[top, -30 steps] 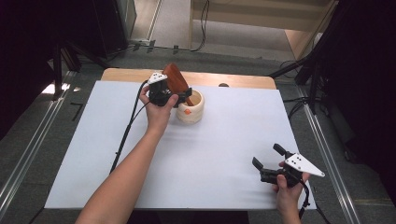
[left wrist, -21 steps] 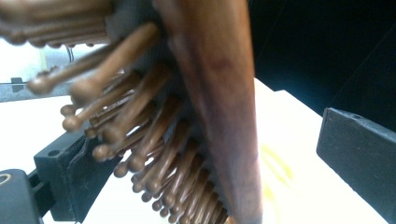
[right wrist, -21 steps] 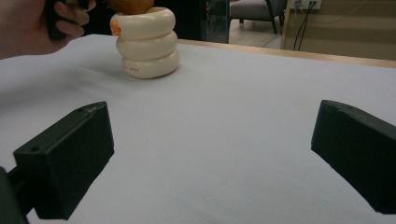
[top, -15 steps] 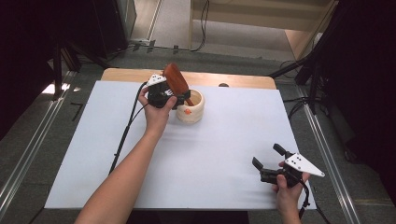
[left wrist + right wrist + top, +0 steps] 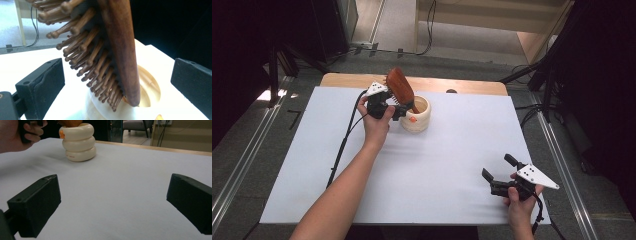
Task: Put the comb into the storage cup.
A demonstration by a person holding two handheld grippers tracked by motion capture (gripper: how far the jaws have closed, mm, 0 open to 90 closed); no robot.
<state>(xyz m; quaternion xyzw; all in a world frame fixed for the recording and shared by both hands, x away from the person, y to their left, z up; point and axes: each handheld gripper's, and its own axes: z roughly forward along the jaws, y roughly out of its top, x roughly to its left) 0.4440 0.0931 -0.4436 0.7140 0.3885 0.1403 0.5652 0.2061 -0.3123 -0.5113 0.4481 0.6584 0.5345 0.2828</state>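
Wooden hairbrush between wide-open left tongs

Before you, the surface is a wooden top covered by a white sheet; on it stands one cream ribbed holder near its far edge.

A white sheet is spread over a wooden table. Grey carpet is seen at both sides, crossed by metal rails. Black curtains darken the upper corners; cables lie at top centre.
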